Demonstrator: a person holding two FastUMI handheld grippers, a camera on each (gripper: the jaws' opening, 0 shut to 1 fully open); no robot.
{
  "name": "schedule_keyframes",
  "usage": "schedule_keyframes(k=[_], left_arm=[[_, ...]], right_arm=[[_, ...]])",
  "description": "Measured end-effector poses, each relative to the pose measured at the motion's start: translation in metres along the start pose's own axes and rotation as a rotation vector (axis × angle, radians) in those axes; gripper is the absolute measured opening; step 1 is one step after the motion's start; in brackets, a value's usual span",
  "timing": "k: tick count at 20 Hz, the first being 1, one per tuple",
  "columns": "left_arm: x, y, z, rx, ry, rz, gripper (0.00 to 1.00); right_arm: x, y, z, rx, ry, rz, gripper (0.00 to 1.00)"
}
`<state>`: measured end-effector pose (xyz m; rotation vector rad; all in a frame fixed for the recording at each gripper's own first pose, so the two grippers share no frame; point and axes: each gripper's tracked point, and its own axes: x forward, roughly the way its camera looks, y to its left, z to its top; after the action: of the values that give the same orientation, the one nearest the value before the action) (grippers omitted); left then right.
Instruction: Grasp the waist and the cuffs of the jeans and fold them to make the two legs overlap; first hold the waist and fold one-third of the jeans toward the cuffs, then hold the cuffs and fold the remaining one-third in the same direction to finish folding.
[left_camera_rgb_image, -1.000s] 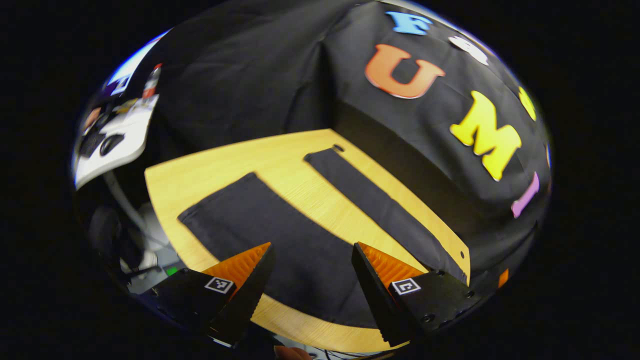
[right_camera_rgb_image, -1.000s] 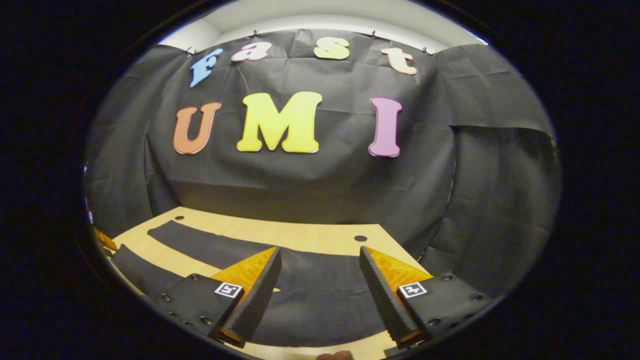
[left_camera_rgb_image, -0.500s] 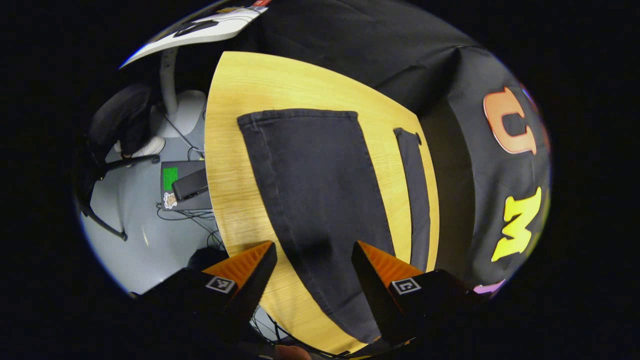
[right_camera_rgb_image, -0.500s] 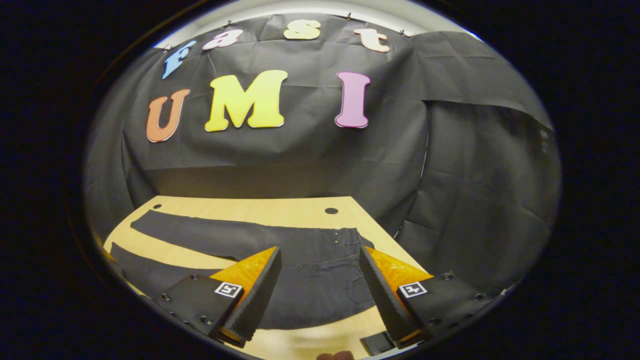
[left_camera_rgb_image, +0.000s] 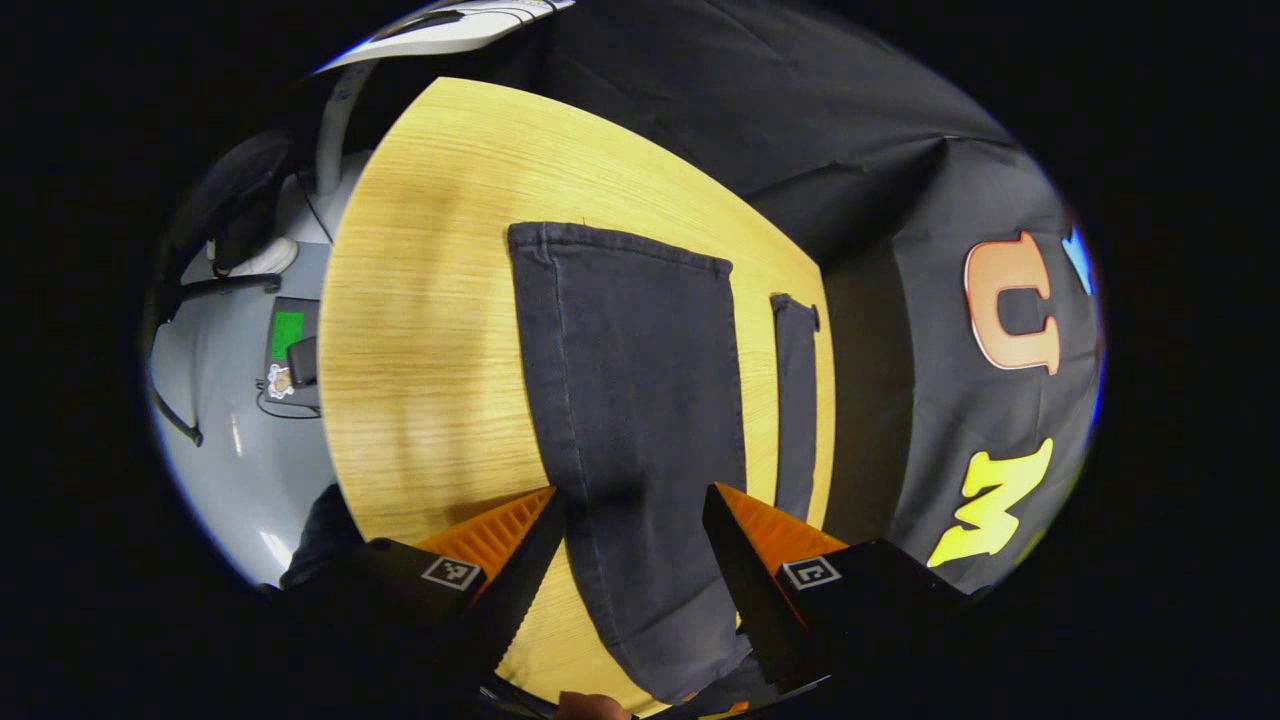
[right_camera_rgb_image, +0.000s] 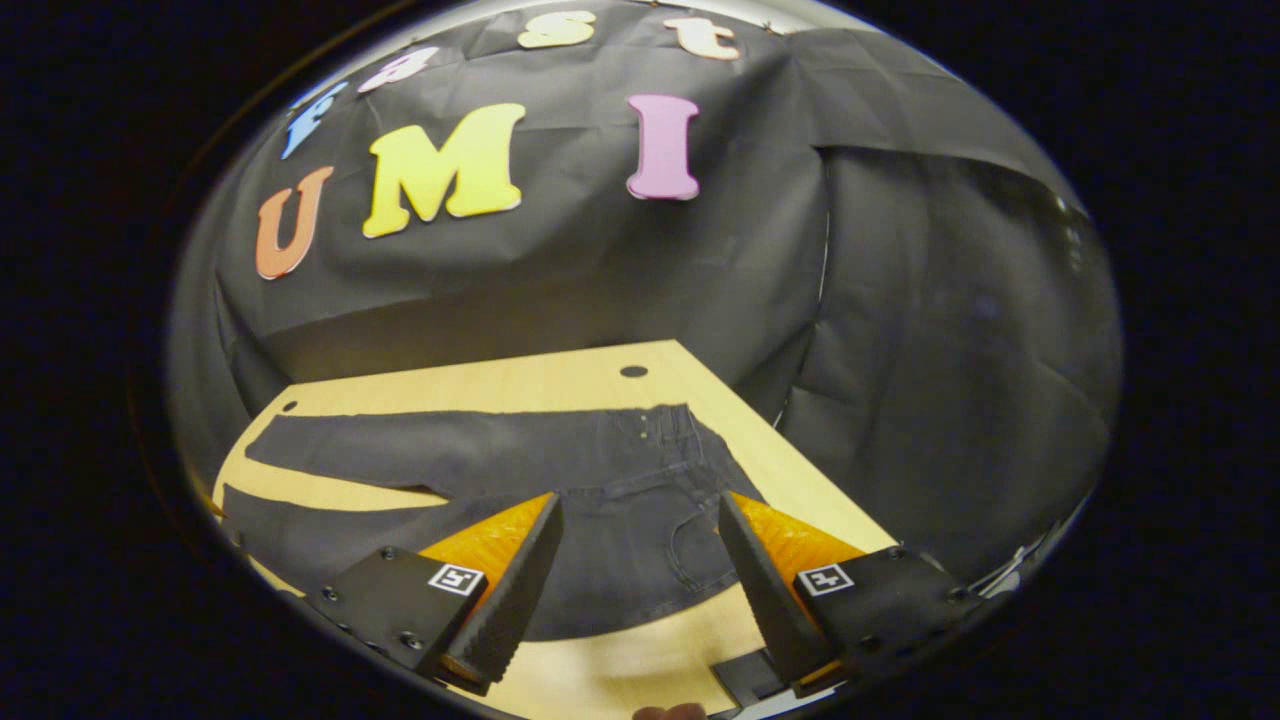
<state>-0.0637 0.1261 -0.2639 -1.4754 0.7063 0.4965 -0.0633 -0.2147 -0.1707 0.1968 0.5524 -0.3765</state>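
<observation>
Jaws apart, both grippers | jeans (right_camera_rgb_image: 600, 500) flat, table (left_camera_rgb_image: 430, 330) | no legible labels

light: bright, even | focus: sharp | edges: strong fisheye bending

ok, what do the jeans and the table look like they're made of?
Jeans: dark, matte woven cloth, likely denim, going by the stitched seams, pocket line and rivets at the waist. Table: light wood-grain top, smooth with a slight sheen; solid wood or laminate, I cannot tell which.
</observation>
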Motion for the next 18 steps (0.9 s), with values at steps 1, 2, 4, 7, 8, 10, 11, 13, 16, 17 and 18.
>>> schedule_keyframes(k=[1,2,4,7,8,10,11,13,16,17,18], left_arm=[[0.005,-0.005,0.001,-0.007,0.001,-0.03,0.94],[0.01,-0.011,0.003,-0.017,-0.006,-0.058,1.0],[0.019,-0.022,0.004,-0.018,-0.005,-0.112,0.93],[0.031,-0.006,0.002,-0.022,0.037,-0.09,0.78],[0.036,0.001,0.004,-0.073,0.041,-0.086,0.57],[0.032,-0.001,0.008,-0.145,0.038,-0.135,0.14],[0.034,0.001,0.006,-0.149,0.038,-0.143,0.11],[0.037,-0.001,0.001,-0.122,0.045,-0.145,0.07],[0.036,-0.001,0.005,-0.127,0.059,-0.148,0.04],[0.035,-0.002,0.004,-0.134,0.061,-0.15,0.03],[0.036,-0.001,0.004,-0.14,0.06,-0.148,0.03]], right_arm=[[0.006,-0.006,-0.005,0.029,0.025,-0.014,0.98],[0.011,-0.011,-0.009,0.059,0.045,-0.025,0.98],[0.017,-0.019,-0.015,0.1,0.076,-0.049,0.97],[0.026,-0.028,-0.026,0.133,0.131,-0.074,0.98],[0.028,-0.03,-0.033,0.152,0.162,-0.074,0.98],[0.031,-0.034,-0.042,0.208,0.219,-0.063,0.98],[0.032,-0.039,-0.049,0.238,0.258,-0.069,0.99],[0.036,-0.044,-0.066,0.328,0.354,-0.079,0.97],[0.044,-0.035,-0.084,0.516,0.452,-0.06,0.96],[0.048,-0.032,-0.09,0.561,0.48,-0.058,0.96],[0.048,-0.029,-0.094,0.6,0.505,-0.053,0.89]])
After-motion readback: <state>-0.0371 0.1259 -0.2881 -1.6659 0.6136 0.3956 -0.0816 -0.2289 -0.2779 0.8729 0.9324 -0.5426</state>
